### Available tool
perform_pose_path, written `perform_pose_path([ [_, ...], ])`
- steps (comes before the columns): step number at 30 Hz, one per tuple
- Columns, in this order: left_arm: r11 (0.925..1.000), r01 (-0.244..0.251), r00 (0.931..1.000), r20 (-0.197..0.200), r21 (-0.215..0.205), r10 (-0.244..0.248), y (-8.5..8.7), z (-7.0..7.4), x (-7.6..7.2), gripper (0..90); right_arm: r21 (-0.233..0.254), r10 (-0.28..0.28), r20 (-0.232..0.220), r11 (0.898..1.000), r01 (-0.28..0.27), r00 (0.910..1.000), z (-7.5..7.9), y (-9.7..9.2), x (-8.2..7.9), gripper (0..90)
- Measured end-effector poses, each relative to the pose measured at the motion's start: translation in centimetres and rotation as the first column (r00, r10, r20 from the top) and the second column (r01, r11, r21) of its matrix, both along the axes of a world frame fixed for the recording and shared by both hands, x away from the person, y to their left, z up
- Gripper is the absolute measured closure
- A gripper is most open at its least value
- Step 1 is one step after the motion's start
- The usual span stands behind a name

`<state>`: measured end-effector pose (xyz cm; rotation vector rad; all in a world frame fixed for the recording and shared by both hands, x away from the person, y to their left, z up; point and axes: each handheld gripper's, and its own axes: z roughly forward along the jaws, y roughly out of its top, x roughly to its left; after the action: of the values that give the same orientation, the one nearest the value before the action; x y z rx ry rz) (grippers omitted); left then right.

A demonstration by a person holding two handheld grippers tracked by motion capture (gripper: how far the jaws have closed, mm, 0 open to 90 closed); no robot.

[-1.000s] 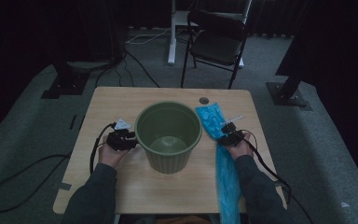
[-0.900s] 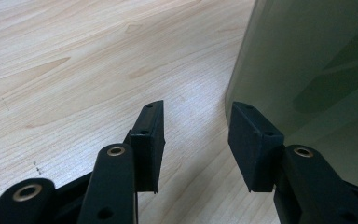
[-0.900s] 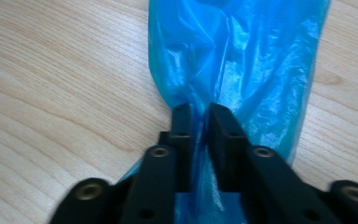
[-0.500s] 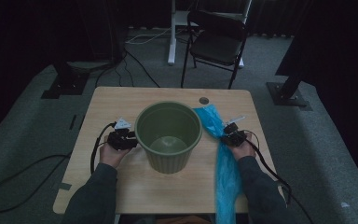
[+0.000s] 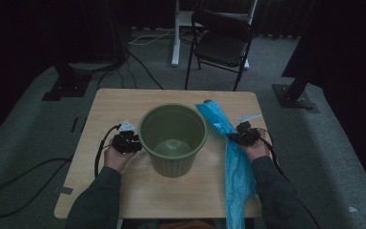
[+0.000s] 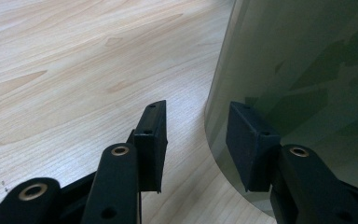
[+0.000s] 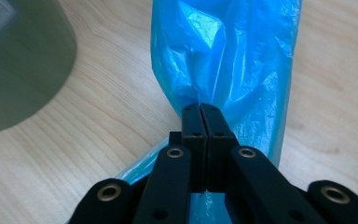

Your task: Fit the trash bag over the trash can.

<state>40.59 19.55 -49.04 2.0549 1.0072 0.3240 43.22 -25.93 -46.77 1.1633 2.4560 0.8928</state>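
High view: dim, the room beyond the table point(image 5: 124, 102) nearly black, detail soft. Gripper views: brighter, evenly lit, probably from above; near jaws slightly out of focus, soft sheen on the bin point(image 6: 307, 70).

The high view looks forward and down from six o'clock over the whole table point(image 5: 124, 102), while both gripper views look closely along their jaws, sharing the green bucket point(image 5: 172, 138) wall.

bag's near end: the blue bag point(image 5: 238, 176) runs off the bottom edge of your high view.
bin's top: the green bin point(image 6: 303, 84) is cut off in your left gripper view.
pinched plastic: hidden between your right gripper point(image 7: 204, 114) pads.
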Motion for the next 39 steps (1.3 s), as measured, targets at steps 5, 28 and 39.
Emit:
perform_pose_path([
  [5,1.0000,0.008,1.0000,0.002,0.001,-0.008,-0.2,0.0,0.0,58.2,0.005,0.033,0.035,0.999,-0.034,0.9988,1.7,-0.1,-0.2,89.5],
  [28,1.0000,0.007,0.9999,0.010,-0.002,-0.007,-0.2,0.2,-0.1,58.0,-0.025,0.175,0.177,0.985,-0.173,0.9686,8.5,1.0,-1.4,89.4],
  [39,1.0000,0.005,0.9999,0.012,-0.008,-0.005,-0.1,0.2,-0.1,58.2,-0.021,0.248,0.217,0.968,-0.250,0.9441,10.3,2.2,-2.4,89.4],
])
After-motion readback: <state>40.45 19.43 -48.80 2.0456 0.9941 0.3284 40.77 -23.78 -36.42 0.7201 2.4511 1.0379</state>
